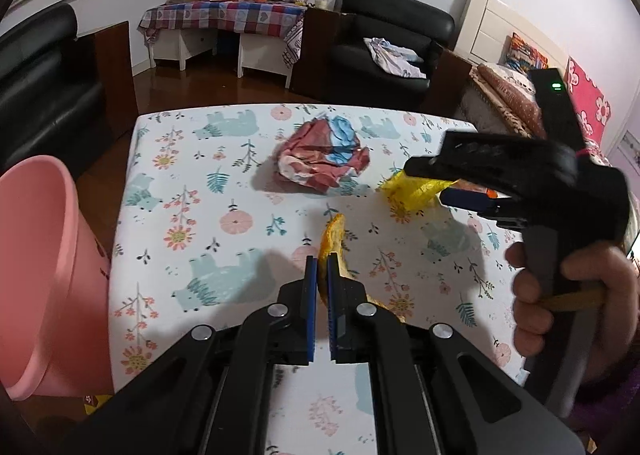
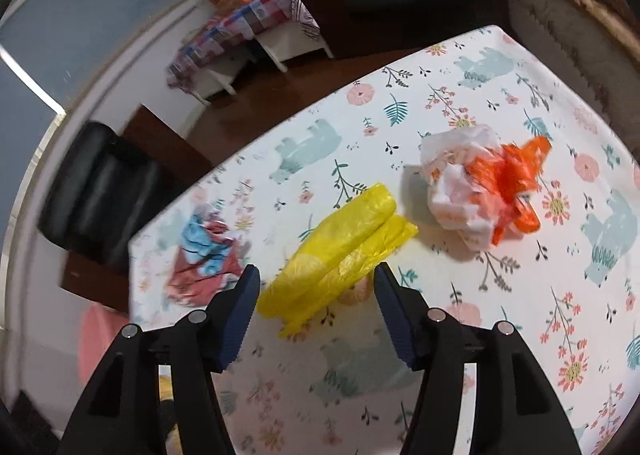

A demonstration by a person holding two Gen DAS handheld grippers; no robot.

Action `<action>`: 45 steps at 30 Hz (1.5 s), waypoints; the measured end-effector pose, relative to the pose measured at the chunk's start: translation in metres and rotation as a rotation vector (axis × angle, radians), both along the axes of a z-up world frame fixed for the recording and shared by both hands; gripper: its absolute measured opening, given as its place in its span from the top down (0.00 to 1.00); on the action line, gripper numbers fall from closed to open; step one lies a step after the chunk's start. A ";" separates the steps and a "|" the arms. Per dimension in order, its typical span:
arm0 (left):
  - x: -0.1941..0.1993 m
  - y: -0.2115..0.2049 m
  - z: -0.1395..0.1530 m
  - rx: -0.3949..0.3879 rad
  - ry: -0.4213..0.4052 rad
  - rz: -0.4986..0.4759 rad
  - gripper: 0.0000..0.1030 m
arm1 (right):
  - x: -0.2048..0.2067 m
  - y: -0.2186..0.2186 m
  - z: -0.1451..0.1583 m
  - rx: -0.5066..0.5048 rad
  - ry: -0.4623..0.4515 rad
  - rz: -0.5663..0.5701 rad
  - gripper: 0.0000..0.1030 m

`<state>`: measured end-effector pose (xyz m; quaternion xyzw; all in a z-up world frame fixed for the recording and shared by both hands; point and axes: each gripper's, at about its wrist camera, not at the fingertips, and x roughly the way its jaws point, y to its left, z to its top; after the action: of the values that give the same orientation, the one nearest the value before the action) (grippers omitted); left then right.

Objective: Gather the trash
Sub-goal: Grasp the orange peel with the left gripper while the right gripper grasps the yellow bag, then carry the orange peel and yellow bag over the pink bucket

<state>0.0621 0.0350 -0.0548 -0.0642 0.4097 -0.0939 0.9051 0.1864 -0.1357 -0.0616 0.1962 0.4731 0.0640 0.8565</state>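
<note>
**Peel in one gripper, yellow bag lined up for the other**

The left gripper [image 1: 322, 267] is pinched tight on a piece of orange peel [image 1: 334, 239], which sticks out past the fingertips toward twelve o'clock in the left wrist view. The pink bin [image 1: 38, 255] stands off the table's [image 1: 224, 183] edge at about nine o'clock. To drop the peel cleanly, I would carry it right over the bin's mouth before letting go, not release it at the rim.

The right gripper [image 2: 316, 275] has its jaws spread wide and holds nothing. The folded yellow plastic bag [image 2: 340, 247] lies between the fingertips, slanting from seven toward one o'clock in the right wrist view; the pads do not appear to press it. Thin film slips, so a good grab would probably come down until the fingertips meet the cloth, then close across the thickest fold.

Still lying on the table: the crumpled red and blue wrapper [image 1: 324, 157] and the white and orange bag [image 2: 480, 191], at two o'clock from the yellow one.
</note>
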 end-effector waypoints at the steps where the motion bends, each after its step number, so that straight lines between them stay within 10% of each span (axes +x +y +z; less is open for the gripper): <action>1: -0.001 0.003 0.000 -0.005 0.000 0.003 0.96 | 0.001 0.006 0.000 -0.041 -0.012 0.006 0.43; 4: -0.003 0.007 0.001 -0.015 -0.004 0.010 0.96 | 0.003 0.017 0.000 -0.119 -0.031 0.028 0.44; 8: -0.007 0.013 0.003 -0.030 -0.007 0.022 0.96 | 0.001 0.020 -0.003 -0.183 -0.059 0.035 0.72; 14: -0.014 0.014 0.008 -0.042 -0.018 0.028 0.96 | -0.012 0.011 -0.001 -0.134 -0.074 0.116 0.90; 25: -0.025 0.001 0.018 -0.035 -0.041 0.026 0.96 | -0.086 0.022 0.017 -0.183 -0.073 0.383 0.90; 45: -0.053 -0.001 0.044 -0.010 -0.126 0.067 0.96 | -0.145 0.041 0.030 -0.215 -0.184 0.440 0.90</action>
<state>0.0094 0.0341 -0.0107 -0.0763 0.3490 -0.0695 0.9314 0.0418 -0.0949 -0.0314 -0.0102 0.4287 0.2160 0.8772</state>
